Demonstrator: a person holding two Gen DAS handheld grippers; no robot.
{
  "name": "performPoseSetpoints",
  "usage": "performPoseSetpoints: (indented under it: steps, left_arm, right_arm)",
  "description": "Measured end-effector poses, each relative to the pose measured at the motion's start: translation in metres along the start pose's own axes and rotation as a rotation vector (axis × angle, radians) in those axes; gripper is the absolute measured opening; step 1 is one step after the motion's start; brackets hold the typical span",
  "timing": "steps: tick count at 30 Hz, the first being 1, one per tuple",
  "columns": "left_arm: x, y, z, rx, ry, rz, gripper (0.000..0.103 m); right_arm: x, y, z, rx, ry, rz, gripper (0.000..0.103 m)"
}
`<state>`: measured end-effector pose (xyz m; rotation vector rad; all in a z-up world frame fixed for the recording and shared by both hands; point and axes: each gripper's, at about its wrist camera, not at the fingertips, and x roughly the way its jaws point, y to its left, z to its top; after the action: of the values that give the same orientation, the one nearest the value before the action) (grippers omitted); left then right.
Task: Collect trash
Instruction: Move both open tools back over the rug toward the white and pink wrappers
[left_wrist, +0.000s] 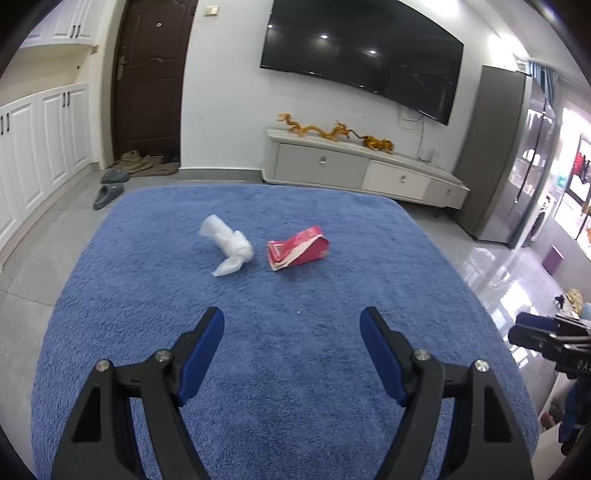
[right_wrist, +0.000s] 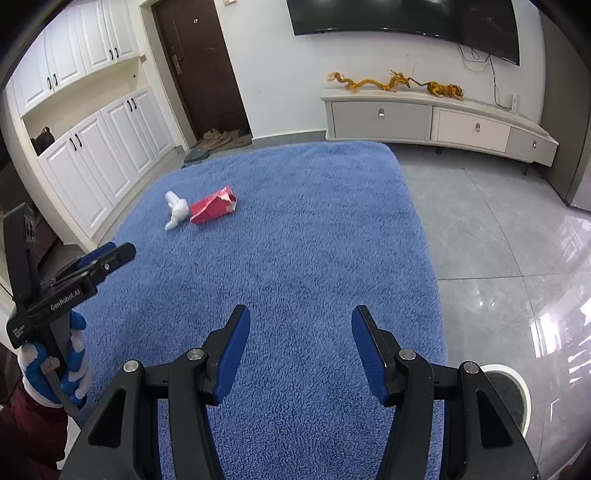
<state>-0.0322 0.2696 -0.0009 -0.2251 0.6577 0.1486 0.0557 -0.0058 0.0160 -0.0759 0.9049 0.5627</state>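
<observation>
A crumpled white tissue wad (left_wrist: 229, 243) and a torn red carton (left_wrist: 299, 249) lie side by side on the blue rug (left_wrist: 295, 369). Both also show in the right wrist view: the tissue (right_wrist: 176, 212) and the carton (right_wrist: 214, 206). My left gripper (left_wrist: 293, 325) is open and empty, above the rug, short of the trash. My right gripper (right_wrist: 301, 321) is open and empty, further back and to the right. The left gripper shows from the side in the right wrist view (right_wrist: 110, 256), and the right gripper shows at the edge of the left wrist view (left_wrist: 532, 328).
A white-rimmed bin (right_wrist: 513, 398) stands on the grey tile floor right of the rug. A TV cabinet (left_wrist: 365, 170) with dragon figures stands against the far wall. Slippers (left_wrist: 109, 194) lie near the brown door. White cupboards (right_wrist: 92, 162) line the left wall.
</observation>
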Motion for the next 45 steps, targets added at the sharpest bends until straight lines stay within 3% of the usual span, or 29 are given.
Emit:
performPoseSetpoints:
  steps: [8, 11, 24, 45]
  left_arm:
    - [-0.014, -0.015, -0.008, 0.04, -0.01, 0.014, 0.08]
    - [-0.023, -0.024, -0.01, 0.05, -0.018, 0.003, 0.08]
    - [-0.063, -0.056, -0.02, 0.045, -0.063, 0.002, 0.08]
    - [-0.121, -0.101, -0.036, 0.13, -0.122, 0.025, 0.08]
  right_arm:
    - [0.001, -0.004, -0.01, 0.039, -0.001, -0.005, 0.066]
    - [-0.004, -0.006, -0.015, 0.051, -0.01, -0.01, 0.075]
    - [-0.041, -0.009, -0.033, 0.058, -0.083, -0.038, 0.092]
    - [-0.098, 0.003, -0.06, 0.046, -0.209, -0.028, 0.092]
